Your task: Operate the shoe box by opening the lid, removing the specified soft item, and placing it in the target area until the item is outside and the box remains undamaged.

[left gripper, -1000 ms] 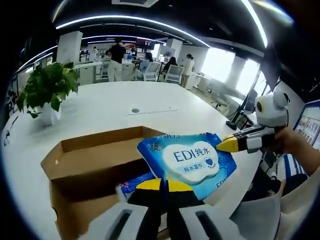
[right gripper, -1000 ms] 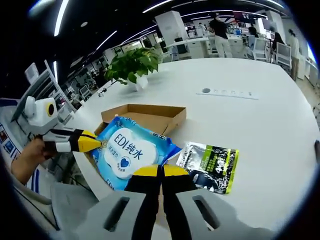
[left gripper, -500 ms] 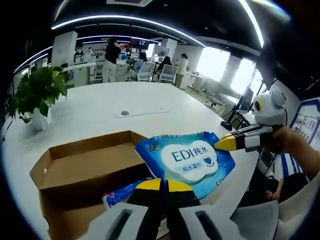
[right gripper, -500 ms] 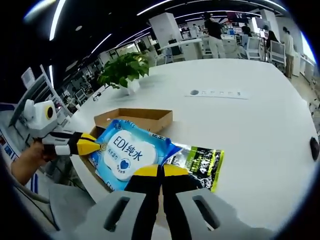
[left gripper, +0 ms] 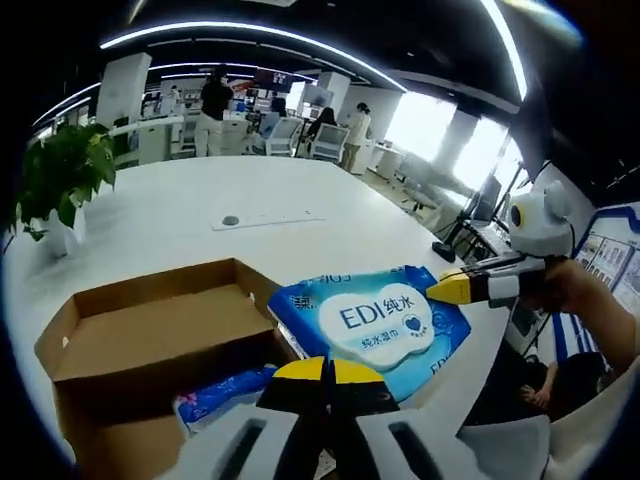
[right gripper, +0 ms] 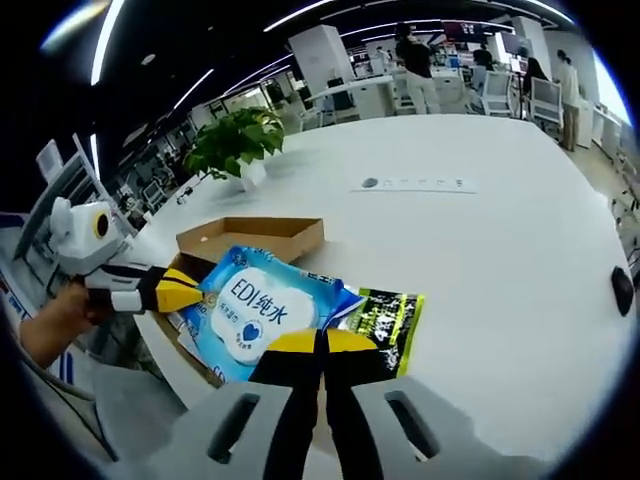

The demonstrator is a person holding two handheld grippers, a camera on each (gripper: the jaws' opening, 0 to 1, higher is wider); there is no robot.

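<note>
While the open cardboard shoe box sits on the white table with its lid off, a blue wet-wipes pack is held up just beside and above its right-hand edge, clear of the box. The left gripper has its yellow-tipped jaws pressed together on the pack's near edge, and the right gripper pinches its far corner. Inside the box lies another blue packet. In the right gripper view, a potted plant stands beyond the box, and a green-and-black packet lies flat on the table beside the pack.
</note>
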